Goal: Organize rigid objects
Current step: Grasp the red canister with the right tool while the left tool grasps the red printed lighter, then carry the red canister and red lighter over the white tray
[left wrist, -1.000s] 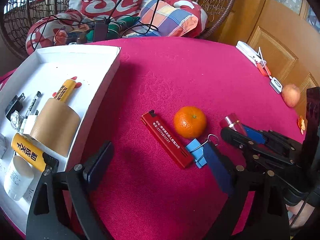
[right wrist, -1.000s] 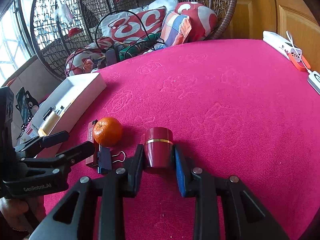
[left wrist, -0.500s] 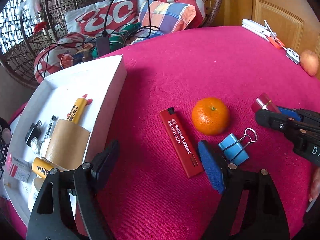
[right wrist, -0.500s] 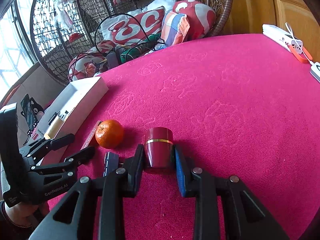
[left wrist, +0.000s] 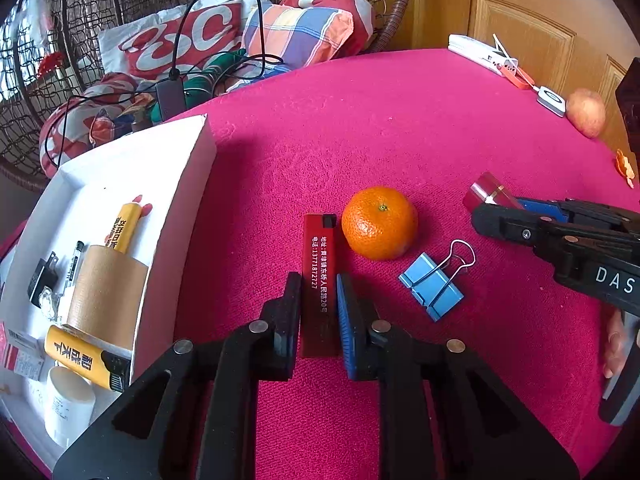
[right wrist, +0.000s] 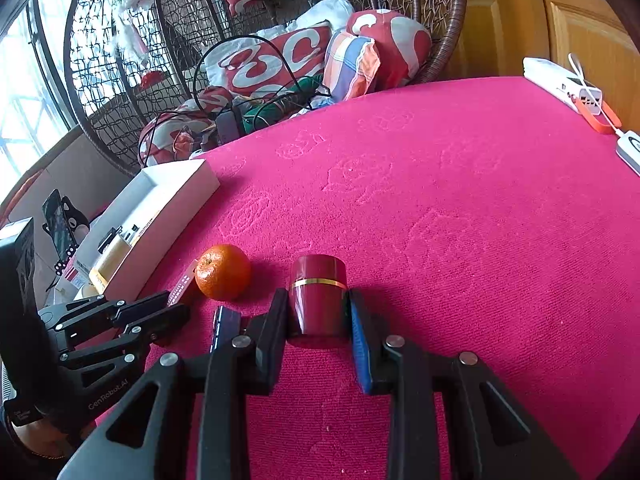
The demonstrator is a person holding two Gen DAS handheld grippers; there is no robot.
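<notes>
At the table's left edge sits one white tray (left wrist: 188, 168), holding two yellow tubes (left wrist: 126, 226), one roll of brown tape (left wrist: 106, 284), one white bottle (left wrist: 68, 404), one black plug (left wrist: 42, 280), one pen (left wrist: 74, 262) and a small printed box (left wrist: 22, 354). On the pink tablecloth (left wrist: 400, 128) to the right of the tray lie one flat red lighter (left wrist: 320, 280), one orange (left wrist: 379, 228), one blue binder clip (left wrist: 434, 286) and one dark red cylinder (right wrist: 318, 296). Near the far right edge are one white power bank (left wrist: 476, 50), one apple (left wrist: 586, 112) and a scrap of orange peel (left wrist: 624, 162).

The left gripper (left wrist: 318, 312) reaches forward low over the cloth, its fingers narrowed around the lighter's near half, the pads at or very close to its long sides; whether they press it I cannot tell. The lighter is a slim red bar with white print down its length and a black cap at the far end, lying flat just left of the orange.

The right gripper (right wrist: 318, 316) comes in from the right side, level with the table. Its fingers stand a little apart, one pad each side of the cylinder, touching or nearly so. The cylinder stands upright, glossy, with a thin gold band round its upper part, right of the orange and beyond the clip. A hand (left wrist: 614, 344) shows at the gripper's handle.
</notes>
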